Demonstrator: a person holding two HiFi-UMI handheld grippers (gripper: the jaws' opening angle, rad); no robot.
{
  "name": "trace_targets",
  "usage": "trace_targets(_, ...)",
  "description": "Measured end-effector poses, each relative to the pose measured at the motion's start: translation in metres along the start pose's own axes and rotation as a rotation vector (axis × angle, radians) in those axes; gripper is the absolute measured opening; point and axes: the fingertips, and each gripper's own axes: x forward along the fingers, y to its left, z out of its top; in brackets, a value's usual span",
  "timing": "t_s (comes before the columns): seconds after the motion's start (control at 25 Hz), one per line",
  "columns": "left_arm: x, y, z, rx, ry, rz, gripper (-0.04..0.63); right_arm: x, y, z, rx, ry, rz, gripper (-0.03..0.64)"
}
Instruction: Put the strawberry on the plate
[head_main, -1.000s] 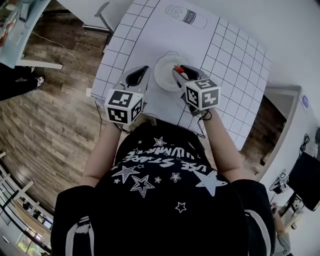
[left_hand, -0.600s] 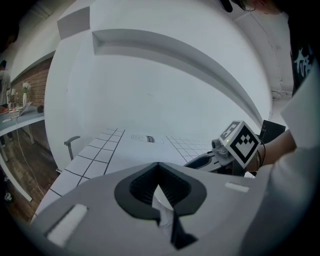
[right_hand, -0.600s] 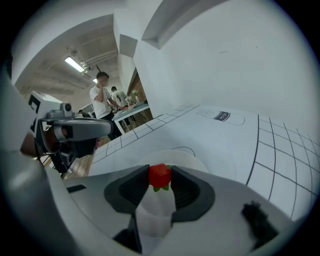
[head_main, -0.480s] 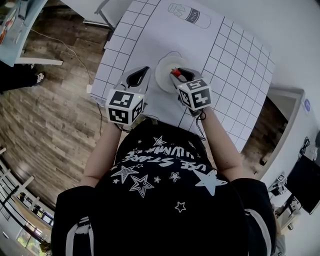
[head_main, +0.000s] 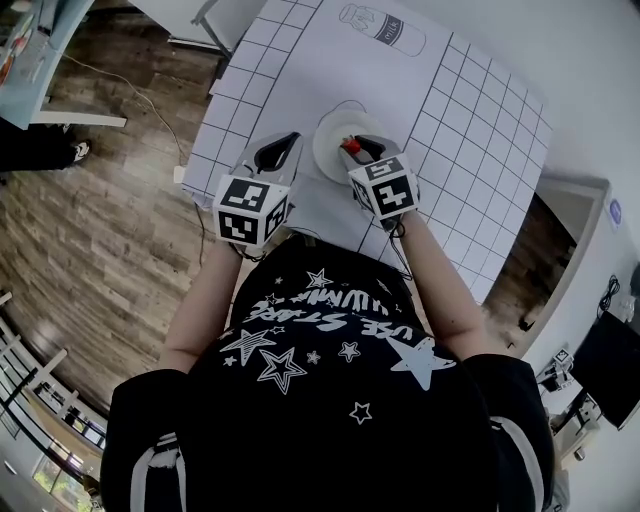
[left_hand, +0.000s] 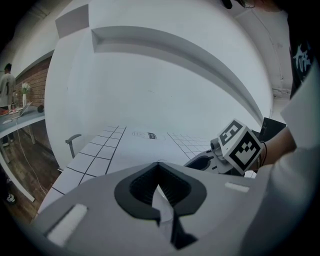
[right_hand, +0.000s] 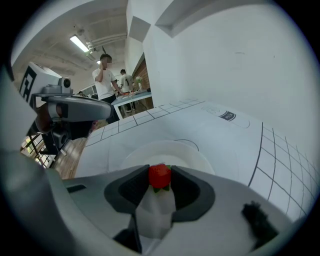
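Note:
A small red strawberry (right_hand: 159, 175) with green leaves is clamped between the jaws of my right gripper (right_hand: 160, 179), which is shut on it. In the head view the strawberry (head_main: 351, 146) shows at the tip of the right gripper (head_main: 354, 150), over the near right part of the round white plate (head_main: 333, 140). From the right gripper view the plate (right_hand: 165, 152) lies just beyond and below the jaws. My left gripper (head_main: 278, 152) hangs left of the plate; its jaws meet with nothing between them (left_hand: 159, 176).
The table (head_main: 300, 70) is white with a grid of black lines and a printed bottle outline (head_main: 382, 27) at its far side. Its left edge drops to a wooden floor (head_main: 90, 220). People stand at a far desk (right_hand: 131, 97).
The right gripper with the strawberry has drifted slightly left and back over the plate's near right part. The left gripper has barely moved.

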Motion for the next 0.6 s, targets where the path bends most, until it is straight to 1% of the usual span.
trace_targets(0.16, 0.000, 0.001, -0.001, -0.003, 0.008, -0.001, 0.008, 0.000, -0.002, 0.002, 0.015, -0.007, -0.007, 0.144)
trace_targets(0.36, -0.003, 0.001, -0.003, -0.005, 0.005, 0.004, 0.008, -0.001, -0.001, 0.001, 0.004, -0.010, -0.003, 0.144)
trace_targets(0.6, -0.010, -0.001, -0.006, -0.009, 0.000, 0.005, 0.008, -0.003, 0.006, 0.000, 0.013, -0.011, 0.034, 0.144)
